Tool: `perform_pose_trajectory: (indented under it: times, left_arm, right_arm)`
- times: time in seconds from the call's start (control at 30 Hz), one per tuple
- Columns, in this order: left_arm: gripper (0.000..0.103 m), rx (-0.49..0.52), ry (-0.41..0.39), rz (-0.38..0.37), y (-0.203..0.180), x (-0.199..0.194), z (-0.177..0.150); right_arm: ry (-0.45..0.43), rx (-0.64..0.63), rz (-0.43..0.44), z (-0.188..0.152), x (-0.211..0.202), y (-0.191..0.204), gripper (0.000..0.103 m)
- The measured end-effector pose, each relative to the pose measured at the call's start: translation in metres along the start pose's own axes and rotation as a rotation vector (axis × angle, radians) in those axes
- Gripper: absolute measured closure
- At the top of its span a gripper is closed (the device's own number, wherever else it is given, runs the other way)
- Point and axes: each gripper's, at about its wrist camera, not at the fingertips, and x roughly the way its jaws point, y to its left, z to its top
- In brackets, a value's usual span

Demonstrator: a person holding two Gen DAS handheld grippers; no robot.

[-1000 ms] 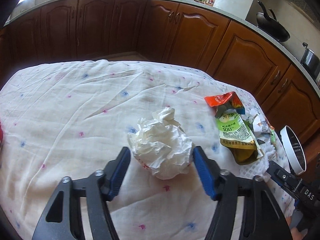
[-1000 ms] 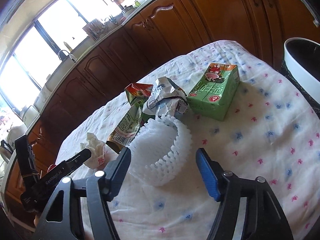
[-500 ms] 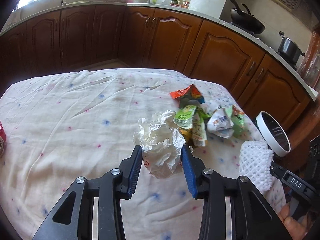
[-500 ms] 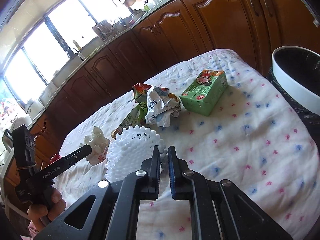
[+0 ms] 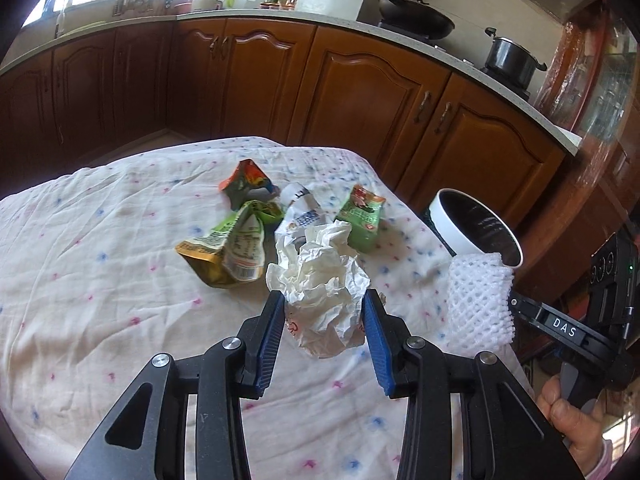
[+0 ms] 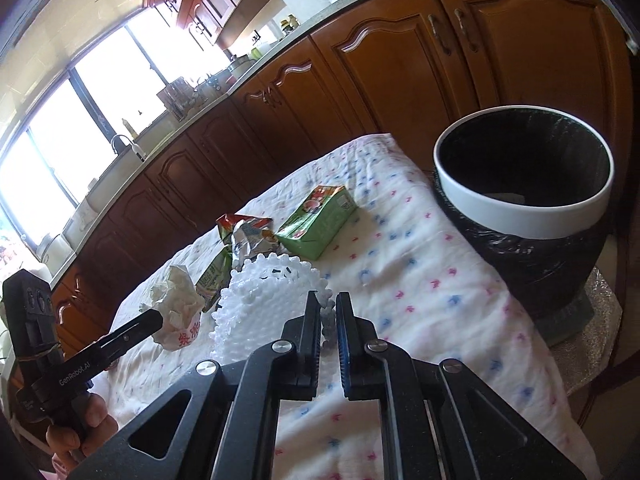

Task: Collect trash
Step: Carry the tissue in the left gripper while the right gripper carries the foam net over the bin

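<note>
Over the flowered tablecloth (image 5: 100, 280), your left gripper (image 5: 324, 320) clamps the crumpled white paper wad (image 5: 324, 280); your right gripper (image 6: 329, 320) pinches the white foam fruit net (image 6: 264, 300). Next, I judge, carry both over the white-rimmed black-lined bin (image 6: 520, 216) and release.

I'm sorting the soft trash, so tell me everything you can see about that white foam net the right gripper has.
The white foam net is a soft mesh sleeve of foam strands with diamond-shaped holes and a scalloped rim, the kind that cushions fruit. The right gripper is shut on a fold of its wall, pinching it nearly flat, while the rest bulges open. In the left wrist view it hangs clear of the tablecloth, just in front of the lined trash bin.
</note>
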Motion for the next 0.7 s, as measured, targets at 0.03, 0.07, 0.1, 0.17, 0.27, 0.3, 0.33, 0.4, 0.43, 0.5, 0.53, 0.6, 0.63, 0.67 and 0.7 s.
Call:
perform_pose_trajectory:
  times: [0.03,0.07,0.1,0.17,0.27,0.3,0.33,0.4,0.43,0.5,0.53,0.6,0.63,0.67,0.7]
  left_arm:
    - [0.065,0.006,0.003,-0.007,-0.003,0.003,0.001]
    - [0.065,0.016,0.007,-0.015,-0.008,0.005,0.002]
    - [0.065,0.024,0.011,-0.021,-0.012,0.008,0.004]
    - [0.065,0.038,0.014,-0.034,-0.023,0.014,0.007]
    - [0.065,0.058,0.017,-0.053,-0.036,0.023,0.012]
    - [0.065,0.065,0.020,-0.061,-0.040,0.026,0.014]
    - [0.065,0.071,0.023,-0.067,-0.044,0.029,0.016]
    - [0.065,0.087,0.028,-0.080,-0.054,0.036,0.019]
    - [0.065,0.095,0.031,-0.084,-0.058,0.040,0.020]
    - [0.065,0.111,0.037,-0.098,-0.066,0.047,0.024]
    - [0.065,0.118,0.040,-0.104,-0.069,0.051,0.027]
    - [0.065,0.131,0.043,-0.113,-0.076,0.058,0.032]
    - [0.065,0.138,0.042,-0.116,-0.080,0.062,0.034]
    - [0.065,0.147,0.040,-0.117,-0.084,0.065,0.037]
    - [0.065,0.155,0.039,-0.118,-0.089,0.070,0.040]
  right_arm:
    - [-0.005,0.005,-0.004,0.001,-0.002,-0.004,0.096]
    - [-0.011,0.008,-0.011,0.002,-0.005,-0.008,0.096]
    - [-0.017,0.013,-0.018,0.004,-0.007,-0.012,0.096]
    - [-0.025,0.027,-0.027,0.007,-0.011,-0.021,0.095]
    - [-0.040,0.041,-0.046,0.011,-0.017,-0.033,0.096]
    - [-0.044,0.045,-0.051,0.012,-0.019,-0.037,0.096]
    - [-0.049,0.048,-0.057,0.014,-0.020,-0.041,0.096]
    - [-0.061,0.054,-0.071,0.018,-0.024,-0.047,0.095]
    - [-0.066,0.057,-0.078,0.020,-0.026,-0.051,0.095]
    - [-0.078,0.062,-0.092,0.025,-0.030,-0.056,0.095]
    - [-0.084,0.065,-0.096,0.027,-0.032,-0.060,0.095]
    - [-0.094,0.072,-0.107,0.032,-0.035,-0.067,0.095]
    - [-0.099,0.074,-0.114,0.035,-0.036,-0.071,0.095]
    - [-0.104,0.078,-0.119,0.038,-0.037,-0.075,0.095]
    - [-0.108,0.081,-0.122,0.041,-0.037,-0.079,0.095]
